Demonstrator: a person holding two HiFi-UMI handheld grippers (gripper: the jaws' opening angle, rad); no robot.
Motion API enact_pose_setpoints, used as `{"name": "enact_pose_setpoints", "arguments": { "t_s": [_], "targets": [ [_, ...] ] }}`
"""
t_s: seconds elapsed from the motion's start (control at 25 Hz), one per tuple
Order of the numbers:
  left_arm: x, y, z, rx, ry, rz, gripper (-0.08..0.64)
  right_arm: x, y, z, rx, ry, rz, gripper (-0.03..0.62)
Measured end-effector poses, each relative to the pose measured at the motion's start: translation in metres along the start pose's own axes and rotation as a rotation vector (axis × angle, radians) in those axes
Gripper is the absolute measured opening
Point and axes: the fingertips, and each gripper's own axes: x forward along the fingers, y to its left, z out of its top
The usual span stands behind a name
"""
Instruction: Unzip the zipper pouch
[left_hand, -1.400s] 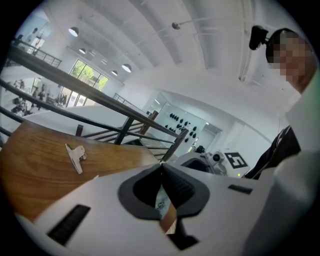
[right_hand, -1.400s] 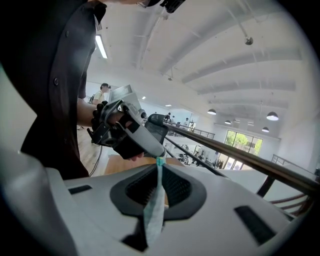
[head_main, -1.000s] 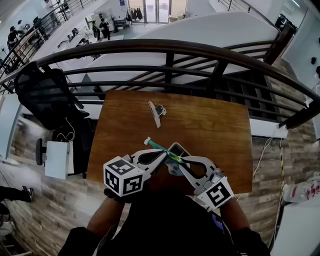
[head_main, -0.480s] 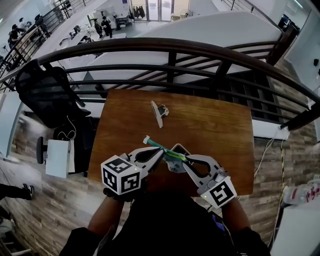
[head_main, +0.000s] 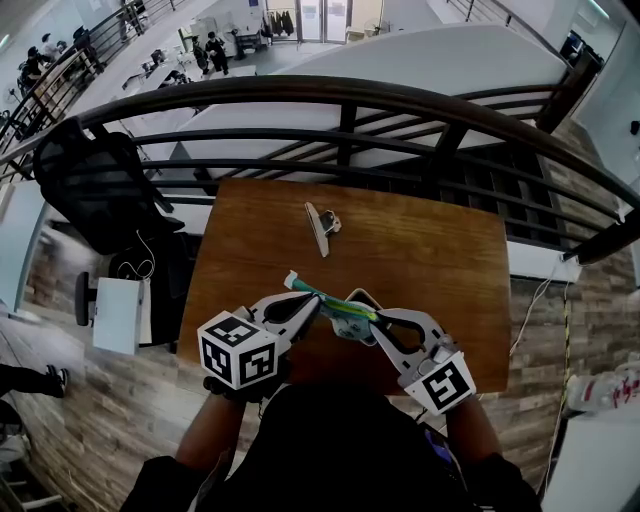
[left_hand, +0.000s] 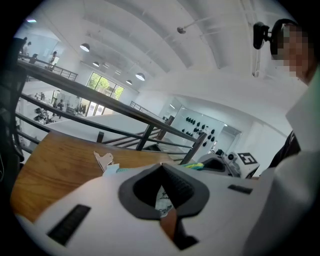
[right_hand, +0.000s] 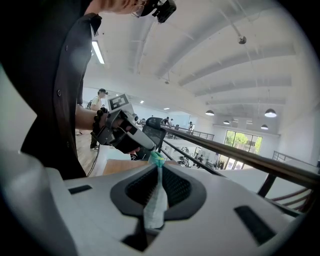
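A small pale zipper pouch (head_main: 345, 312) with a green zipper band hangs in the air over the near edge of the wooden table (head_main: 440, 250), held between both grippers. My left gripper (head_main: 317, 301) is shut on the pouch's left part. Printed white fabric (left_hand: 163, 198) shows between its closed jaws, and its tip (left_hand: 161, 166) is pinched together. My right gripper (head_main: 371, 321) is shut on the pouch's right end. A pale strip of the pouch (right_hand: 156, 202) runs up between its jaws to the green zipper end (right_hand: 157, 159). The two tips sit close together.
A binder clip (head_main: 320, 228) lies on the far middle of the table. A dark metal railing (head_main: 340, 110) curves behind the table's far edge. A black office chair (head_main: 95, 190) stands to the left. The person's arms and dark sleeves fill the bottom of the head view.
Both grippers keep their hold on the pouch and stay almost in place. The left gripper's marker cube has drifted a little to the left.
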Motion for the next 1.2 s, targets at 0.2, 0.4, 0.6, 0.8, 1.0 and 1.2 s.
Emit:
{"name": "enact_pose_setpoints", "arguments": {
  "t_s": [0.2, 0.4, 0.6, 0.8, 1.0, 1.2],
  "targets": [
    [-0.005, 0.005, -0.001, -0.001, -0.009, 0.028, 0.014, -0.002, 0.000, -0.001, 0.001, -0.010, -0.011, 0.026],
    [-0.010, 0.014, -0.002, 0.006, -0.012, 0.060, 0.014, -0.008, -0.004, -0.004, 0.010, -0.017, -0.032, 0.026],
    [-0.017, 0.020, 0.001, -0.009, -0.026, 0.074, 0.014, -0.010, -0.003, -0.004, 0.010, -0.006, -0.039, 0.026],
    [-0.019, 0.019, 0.001, -0.003, -0.029, 0.079, 0.014, -0.013, -0.002, -0.004, 0.007, -0.006, -0.044, 0.026],
    [-0.022, 0.027, 0.003, -0.013, -0.042, 0.103, 0.014, -0.015, -0.004, -0.003, 0.011, -0.018, -0.059, 0.025],
    [-0.027, 0.032, 0.007, -0.018, -0.051, 0.119, 0.014, -0.014, -0.004, -0.002, 0.003, -0.008, -0.054, 0.025]
  ]
}}
